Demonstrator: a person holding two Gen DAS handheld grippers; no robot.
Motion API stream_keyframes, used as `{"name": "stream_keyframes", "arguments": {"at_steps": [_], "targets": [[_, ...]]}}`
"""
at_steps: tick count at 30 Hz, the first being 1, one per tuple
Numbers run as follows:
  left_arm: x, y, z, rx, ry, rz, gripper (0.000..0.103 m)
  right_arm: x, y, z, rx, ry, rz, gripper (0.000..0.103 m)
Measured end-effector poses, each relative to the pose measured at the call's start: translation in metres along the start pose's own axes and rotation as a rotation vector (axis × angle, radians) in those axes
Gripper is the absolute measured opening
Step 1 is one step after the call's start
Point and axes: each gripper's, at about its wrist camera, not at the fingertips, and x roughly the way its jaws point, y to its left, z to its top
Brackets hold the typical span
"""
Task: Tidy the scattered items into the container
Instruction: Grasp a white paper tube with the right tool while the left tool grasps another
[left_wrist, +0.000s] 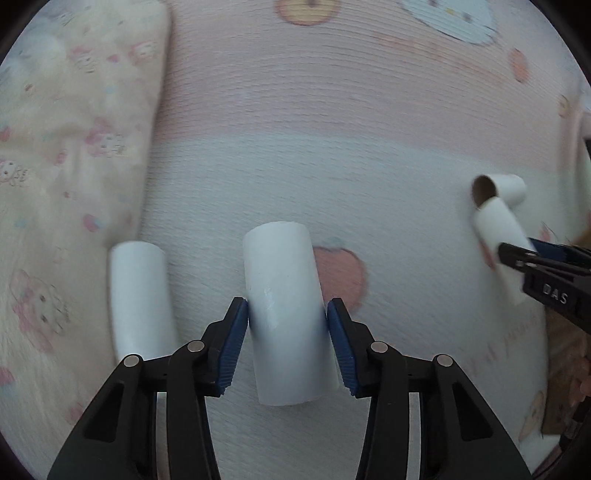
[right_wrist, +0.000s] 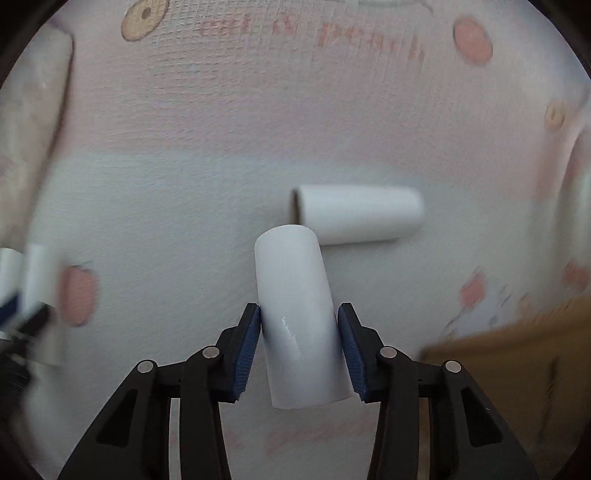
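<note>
We see a pastel printed bedsheet (left_wrist: 332, 184), pink band above white. Left gripper (left_wrist: 287, 328) half-closed, pads pressing a white tube (left_wrist: 284, 314); right gripper (right_wrist: 299, 332) likewise clamps another tube (right_wrist: 299, 314). Brown cardboard box (right_wrist: 517, 350) at sheet's right edge.

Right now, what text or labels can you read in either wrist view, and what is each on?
"DAS": on the black body of the right hand-held gripper, seen in the left wrist view.
Pink lettering on the printed sheet: too blurred to read.
White tubes: no markings.
</note>
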Motion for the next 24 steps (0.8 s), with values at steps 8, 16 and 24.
{"name": "stream_keyframes", "arguments": {"at_steps": [8,16,24], "targets": [[0.000,-0.030,0.005,0.100,0.013,-0.057,0.049,-0.013,0.019,-0.031,0.041,0.079,0.182,0.040],[-0.007,-0.019,0.001,0.056,0.109,-0.109,0.053,-0.006,-0.013,-0.056,-0.028,0.116,0.235,0.041],[0.000,-0.015,0.016,0.020,0.127,-0.125,0.055,0.004,-0.028,-0.060,-0.001,0.134,0.269,0.042]]}}
